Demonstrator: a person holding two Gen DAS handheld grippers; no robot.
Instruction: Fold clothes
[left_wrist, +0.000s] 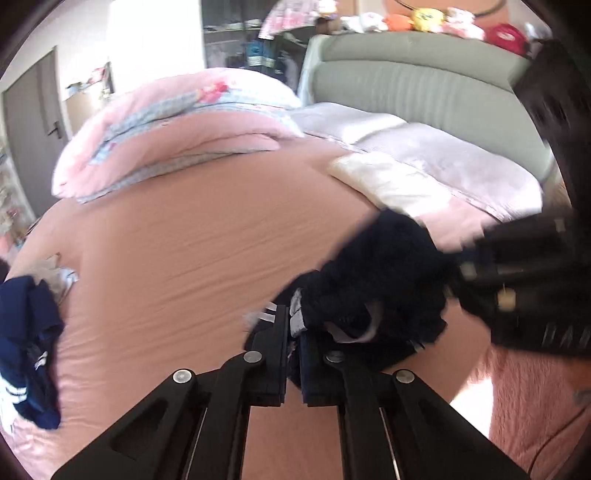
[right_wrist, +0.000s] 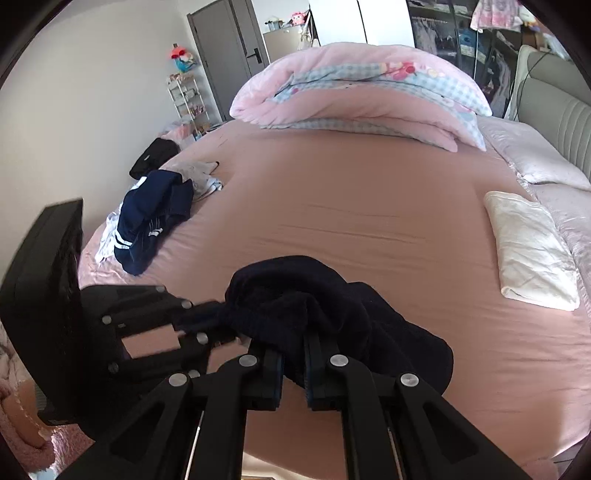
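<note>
Two black grippers are pinching one bunched dark navy garment (right_wrist: 314, 295) above a pink bed sheet (right_wrist: 351, 206). The left gripper (left_wrist: 293, 332) is clamping its striped edge; the right gripper (right_wrist: 293, 354) is gripping another fold. Beyond the garment, a folded pink duvet (right_wrist: 362, 92) is lying near a grey headboard (left_wrist: 413, 74).

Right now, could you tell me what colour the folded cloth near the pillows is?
Folded cloth: cream white, clearest in the right wrist view.
</note>
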